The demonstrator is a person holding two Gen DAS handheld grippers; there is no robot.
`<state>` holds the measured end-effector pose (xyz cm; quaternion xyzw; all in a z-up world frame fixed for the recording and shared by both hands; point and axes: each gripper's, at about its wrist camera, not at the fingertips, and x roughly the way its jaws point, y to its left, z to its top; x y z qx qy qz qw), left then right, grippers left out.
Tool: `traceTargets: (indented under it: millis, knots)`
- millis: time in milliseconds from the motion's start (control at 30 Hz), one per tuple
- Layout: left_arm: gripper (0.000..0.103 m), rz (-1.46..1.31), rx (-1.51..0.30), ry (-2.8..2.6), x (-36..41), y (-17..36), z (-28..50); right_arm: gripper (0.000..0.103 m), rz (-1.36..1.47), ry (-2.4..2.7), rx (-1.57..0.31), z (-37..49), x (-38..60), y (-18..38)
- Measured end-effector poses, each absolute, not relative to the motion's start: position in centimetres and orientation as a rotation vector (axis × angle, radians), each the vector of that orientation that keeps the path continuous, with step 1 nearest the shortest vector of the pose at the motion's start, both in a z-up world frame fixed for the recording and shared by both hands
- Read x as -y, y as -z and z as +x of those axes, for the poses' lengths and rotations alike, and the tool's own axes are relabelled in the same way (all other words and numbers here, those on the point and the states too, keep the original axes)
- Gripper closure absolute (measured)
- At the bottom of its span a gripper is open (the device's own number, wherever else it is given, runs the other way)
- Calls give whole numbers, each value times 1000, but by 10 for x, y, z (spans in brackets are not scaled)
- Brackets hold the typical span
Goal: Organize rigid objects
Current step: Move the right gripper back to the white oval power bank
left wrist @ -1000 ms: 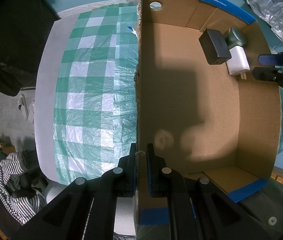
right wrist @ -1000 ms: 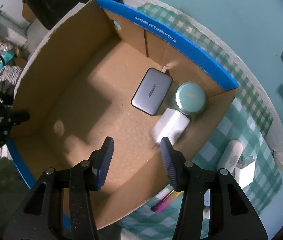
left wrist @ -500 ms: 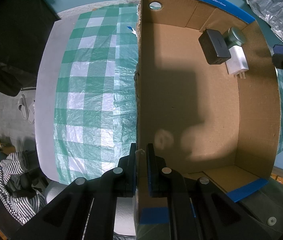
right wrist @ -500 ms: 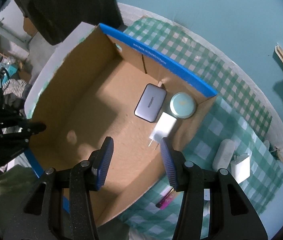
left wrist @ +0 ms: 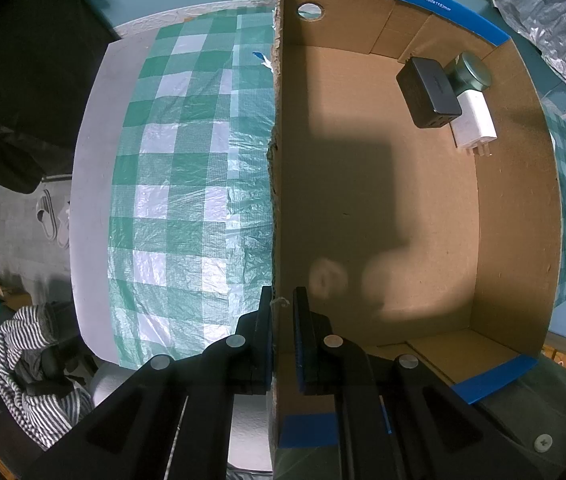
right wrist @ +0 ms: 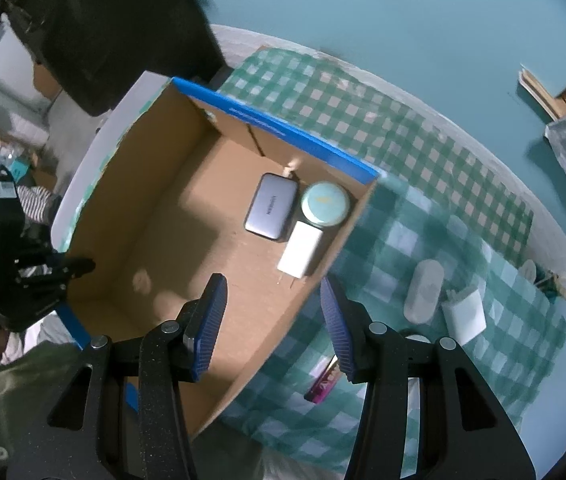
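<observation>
Your left tongs point(left wrist: 281, 312) pinch the cardboard box point(right wrist: 155, 216) wall while your empty, open right tongs point(right wrist: 273, 312) hang above it, likely bound next for the white charger point(right wrist: 465, 312) lying outside the box.

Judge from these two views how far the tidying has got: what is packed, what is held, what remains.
Packed: grey power bank, round tin and white charger in the box corner. The left gripper clamps the cardboard box wall; the right gripper is empty. Remaining on the cloth: white oval case, white plug, pink item.

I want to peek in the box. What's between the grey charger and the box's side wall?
The white plug adapter, shown in the right wrist view, beside the grey charger.
</observation>
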<state>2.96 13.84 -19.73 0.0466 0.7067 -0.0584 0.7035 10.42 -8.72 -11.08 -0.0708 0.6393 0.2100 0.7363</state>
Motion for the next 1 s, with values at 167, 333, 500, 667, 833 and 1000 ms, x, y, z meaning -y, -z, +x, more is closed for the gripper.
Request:
traceTargets:
  millis: [167,333,500,667,833,1000]
  knots:
    - [95,99,-1571,127,-138,198,29,54,-90,-419,-1412,104,106,113]
    - [95,99,-1570,126,-138,198,29,54,-42,-365,-1430,104,127,121]
    - [95,98,-1570,125,-138,197,29,54,-18,-313,-1448,108,148,134]
    - [95,98,-1570,121,-139,197,28,54,11,-250,-1471,118,176,159]
    - [95,96,-1568,115,-140,197,27,54,58,-194,-1503,125,202,187]
    - [95,91,-1561,110,-141,197,24,54,76,-154,-1519,136,219,214]
